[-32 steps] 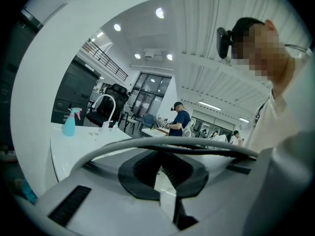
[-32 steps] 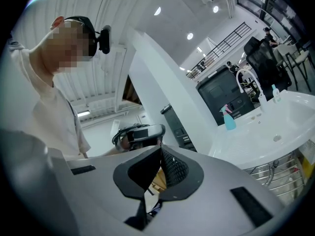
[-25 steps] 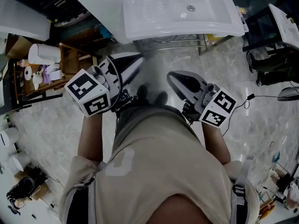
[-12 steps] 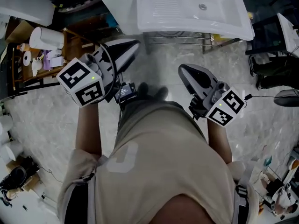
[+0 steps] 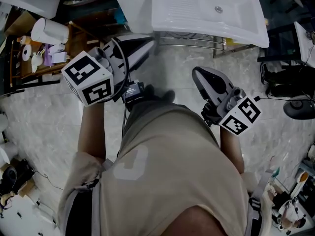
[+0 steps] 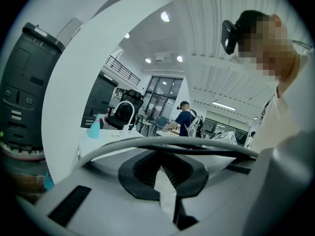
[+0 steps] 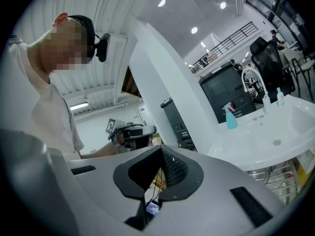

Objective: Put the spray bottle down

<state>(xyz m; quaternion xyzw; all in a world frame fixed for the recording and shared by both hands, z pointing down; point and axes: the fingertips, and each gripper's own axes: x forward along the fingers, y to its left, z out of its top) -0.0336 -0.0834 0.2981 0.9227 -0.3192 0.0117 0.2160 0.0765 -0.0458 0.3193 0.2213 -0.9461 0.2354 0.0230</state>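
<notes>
A teal spray bottle [image 6: 94, 128] with a pink trigger stands upright on the white sink counter [image 6: 106, 141]; in the right gripper view the same spray bottle [image 7: 230, 117] stands on the counter [image 7: 256, 136] left of the basin. In the head view my left gripper [image 5: 146, 46] points at the white sink unit [image 5: 206, 9], just short of its front edge. My right gripper [image 5: 198, 73] is held lower, farther from the sink unit. Both point roughly level and hold nothing. The left gripper [image 6: 160, 167] and the right gripper [image 7: 160, 154] each show their pads pressed together.
A metal frame [image 5: 192, 41] runs under the sink. A wooden shelf with a paper roll [image 5: 49, 31] stands at the left, and dark chair parts [image 5: 285, 82] at the right. A black cabinet [image 6: 22, 87] rises beside the counter. A curved faucet [image 7: 253, 80] stands at the basin. People [image 6: 186, 117] work far behind.
Both grippers have drifted a little toward the sink, which now sits lower and more to the right in the head view. The jaws look the same.
</notes>
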